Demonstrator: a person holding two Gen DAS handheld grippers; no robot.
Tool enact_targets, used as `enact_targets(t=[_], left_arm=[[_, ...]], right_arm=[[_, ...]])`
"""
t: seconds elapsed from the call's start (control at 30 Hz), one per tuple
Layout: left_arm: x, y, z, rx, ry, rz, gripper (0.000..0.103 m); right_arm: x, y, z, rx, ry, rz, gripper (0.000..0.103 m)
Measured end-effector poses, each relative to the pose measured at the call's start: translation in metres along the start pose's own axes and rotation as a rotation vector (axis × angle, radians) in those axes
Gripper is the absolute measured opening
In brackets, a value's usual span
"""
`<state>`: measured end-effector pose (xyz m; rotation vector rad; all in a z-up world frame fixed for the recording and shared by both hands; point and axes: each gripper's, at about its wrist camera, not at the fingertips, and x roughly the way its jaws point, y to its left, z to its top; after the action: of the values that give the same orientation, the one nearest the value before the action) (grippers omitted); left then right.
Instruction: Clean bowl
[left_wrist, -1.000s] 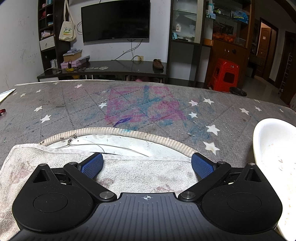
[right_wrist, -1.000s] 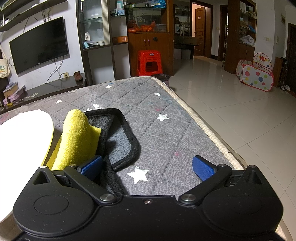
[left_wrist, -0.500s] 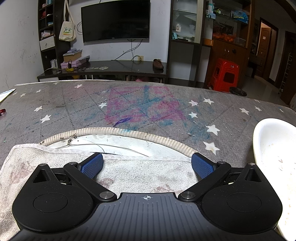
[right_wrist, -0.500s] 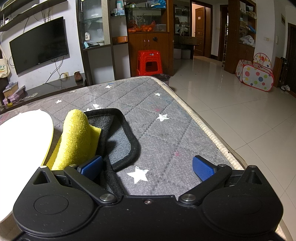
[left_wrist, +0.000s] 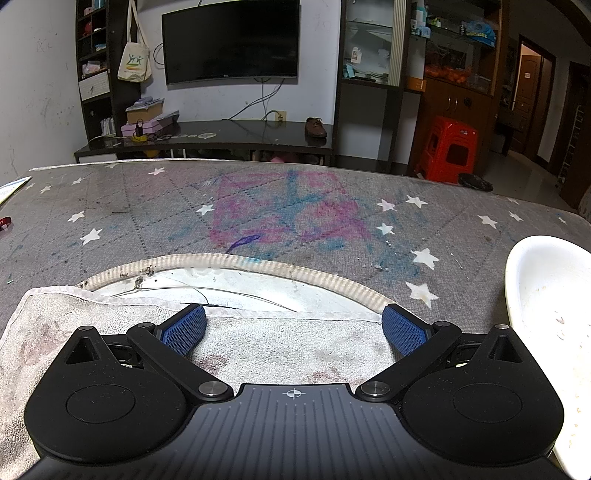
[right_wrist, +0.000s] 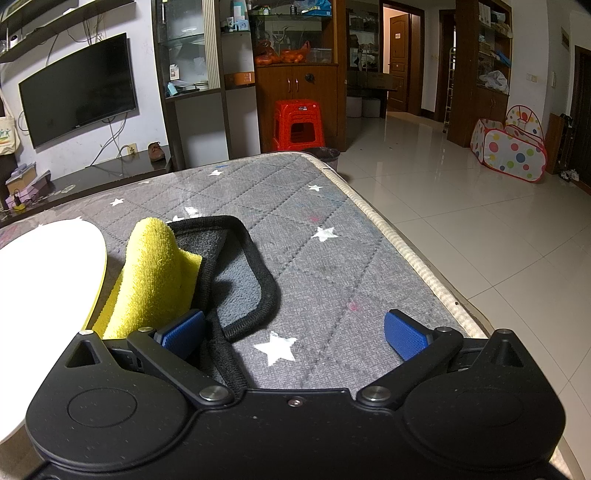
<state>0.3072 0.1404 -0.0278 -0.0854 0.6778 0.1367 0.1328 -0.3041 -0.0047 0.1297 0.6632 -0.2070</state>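
A white bowl with crumbs and smears inside lies at the right edge of the left wrist view; its white outside fills the left edge of the right wrist view. My left gripper is open above a stained white towel. My right gripper is open over the grey star cloth, with its left pad beside a yellow cloth and a grey black-edged cloth. Neither gripper holds anything.
The grey star-patterned table cover carries pink and blue stains. A torn white patch with debris lies ahead of the towel. The table's right edge drops to a tiled floor. A red stool and TV bench stand beyond.
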Motion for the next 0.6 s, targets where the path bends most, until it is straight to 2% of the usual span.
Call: enact_targets(t=[0.6], left_arm=[[-0.0002,0.0000,0.0000,0.000,0.000,0.000,0.103]], right_arm=[[0.0009,0.0033,0.0000,0.000,0.000,0.000,0.103]])
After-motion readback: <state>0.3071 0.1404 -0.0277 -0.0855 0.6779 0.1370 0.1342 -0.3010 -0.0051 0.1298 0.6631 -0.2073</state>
